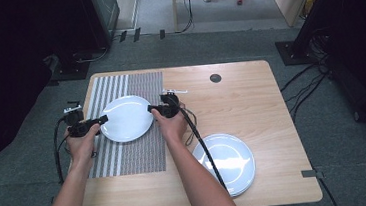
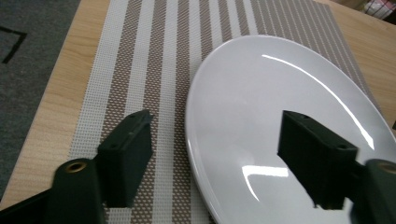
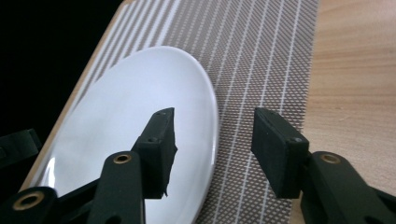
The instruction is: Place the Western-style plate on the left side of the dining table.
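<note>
White plate centred on striped placemat, frame's left-centre. We hold left hand-held gripper and right hand-held gripper straddling opposite rims, jaws parted, gripping nothing — likely released after placement.

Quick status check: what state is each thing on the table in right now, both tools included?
Plate: flat on the placemat, rim between both tools' jaws, not gripped.
Placemat: spread flat on the table's left half.
Plate stack: at the table's near right, untouched.
Left tool: open, straddling the plate's left rim.
Right tool: open, straddling the plate's right rim.
</note>
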The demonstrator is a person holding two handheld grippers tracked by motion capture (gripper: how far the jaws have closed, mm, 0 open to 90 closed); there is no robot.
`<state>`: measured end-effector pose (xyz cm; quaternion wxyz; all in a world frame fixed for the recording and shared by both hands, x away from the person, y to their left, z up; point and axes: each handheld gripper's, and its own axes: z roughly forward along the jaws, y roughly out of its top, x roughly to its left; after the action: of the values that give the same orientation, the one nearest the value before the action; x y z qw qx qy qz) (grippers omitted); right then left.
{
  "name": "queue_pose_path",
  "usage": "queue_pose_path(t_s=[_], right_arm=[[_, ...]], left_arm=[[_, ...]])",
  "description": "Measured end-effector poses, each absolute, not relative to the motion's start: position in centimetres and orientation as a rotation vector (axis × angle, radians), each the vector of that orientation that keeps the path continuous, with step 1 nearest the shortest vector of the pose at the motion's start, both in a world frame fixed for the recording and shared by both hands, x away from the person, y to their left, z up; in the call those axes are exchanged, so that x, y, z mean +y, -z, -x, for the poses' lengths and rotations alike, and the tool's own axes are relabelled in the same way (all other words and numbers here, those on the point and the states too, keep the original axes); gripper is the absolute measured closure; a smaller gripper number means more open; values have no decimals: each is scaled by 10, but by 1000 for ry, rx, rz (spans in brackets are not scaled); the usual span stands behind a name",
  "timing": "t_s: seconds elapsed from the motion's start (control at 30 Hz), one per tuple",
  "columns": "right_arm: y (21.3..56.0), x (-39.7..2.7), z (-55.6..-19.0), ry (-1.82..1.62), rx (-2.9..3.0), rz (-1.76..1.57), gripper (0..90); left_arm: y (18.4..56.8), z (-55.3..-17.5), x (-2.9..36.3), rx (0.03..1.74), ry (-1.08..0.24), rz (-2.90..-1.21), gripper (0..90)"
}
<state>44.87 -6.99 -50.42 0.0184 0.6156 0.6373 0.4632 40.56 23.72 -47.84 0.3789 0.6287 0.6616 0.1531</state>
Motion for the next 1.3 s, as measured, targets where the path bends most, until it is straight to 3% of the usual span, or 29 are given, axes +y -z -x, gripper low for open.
queue_pose_path(t_s=[0.13, 0.4, 1.3], right_arm=[[491, -72, -442, -1397, 2014, -1844, 458], [470, -90, -425, -1436, 2065, -1699, 287], [441, -190, -372, -1256, 1962, -1610, 159]], left_arm=[[471, -396, 233, 1660, -401, -1636, 139], [464, -372, 225, 1630, -396, -1635, 137], [462, -297, 229, 1495, -447, -1666, 138]])
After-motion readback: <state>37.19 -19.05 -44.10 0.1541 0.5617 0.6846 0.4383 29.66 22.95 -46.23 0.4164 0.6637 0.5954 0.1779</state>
